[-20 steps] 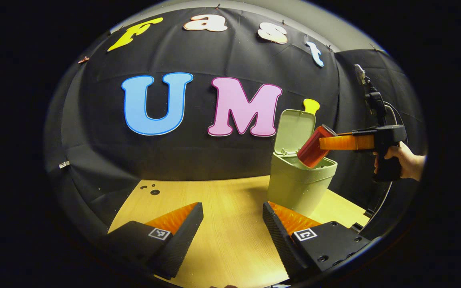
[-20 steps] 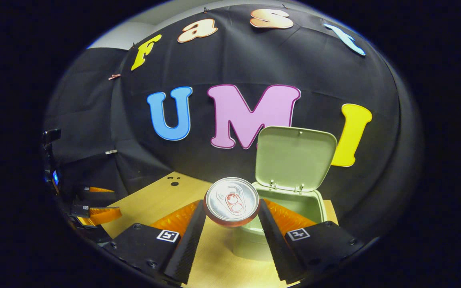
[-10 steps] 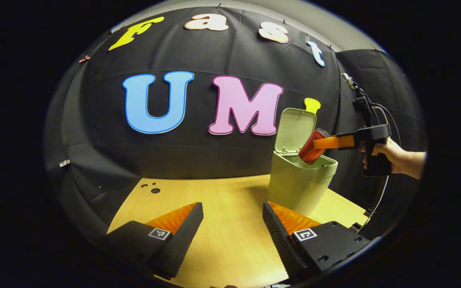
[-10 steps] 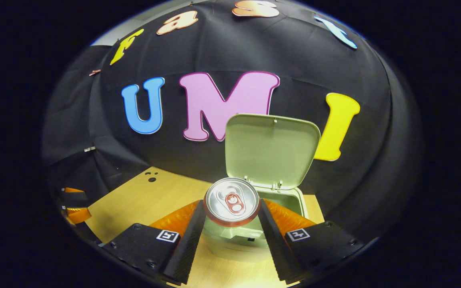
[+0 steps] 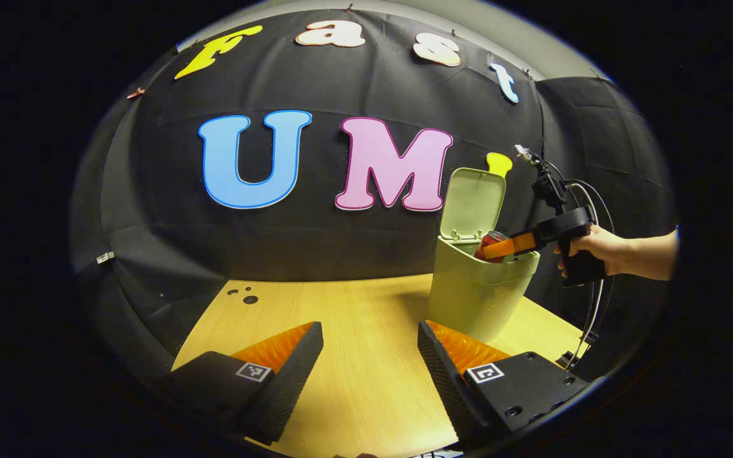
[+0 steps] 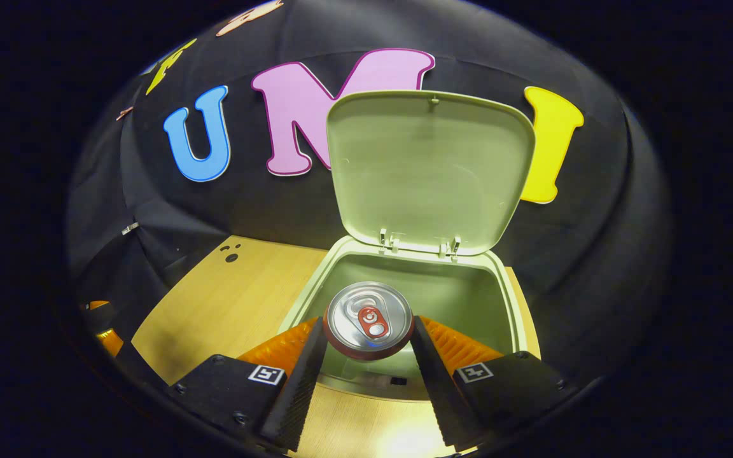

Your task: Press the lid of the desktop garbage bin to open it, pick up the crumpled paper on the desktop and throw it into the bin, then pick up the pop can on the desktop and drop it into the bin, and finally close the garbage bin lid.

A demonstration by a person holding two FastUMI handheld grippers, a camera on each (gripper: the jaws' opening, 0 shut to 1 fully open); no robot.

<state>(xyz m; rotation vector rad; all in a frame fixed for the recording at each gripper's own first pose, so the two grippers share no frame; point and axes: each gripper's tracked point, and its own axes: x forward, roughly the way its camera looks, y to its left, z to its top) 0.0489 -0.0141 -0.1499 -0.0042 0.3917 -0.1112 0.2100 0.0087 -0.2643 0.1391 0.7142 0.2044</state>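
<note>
Right claw point(image 6: 366, 337) pinches the pop can point(image 6: 369, 318) between both fingers, can tilted into the open mouth of the garbage bin point(image 6: 511, 305), lid point(image 6: 430, 172) upright; left claw point(image 5: 369, 346) spread over the table point(image 5: 354, 312).

- Your left gripper view sits low over the tabletop point(image 5: 366, 331), facing the back wall; its own fingers point(image 5: 290, 362) frame the bottom edge.
- From there the bin point(image 5: 478, 296) stands well off to the right, seen from the side, with your right gripper point(image 5: 500, 247) and hand point(image 5: 595, 248) beyond it.
- Your right gripper view looks steeply down into the bin point(image 6: 506, 299) from close above; the raised lid point(image 6: 430, 168) faces it.
- Both views share bin, lid point(image 5: 473, 203), tabletop point(image 6: 226, 299) and wall.
</note>
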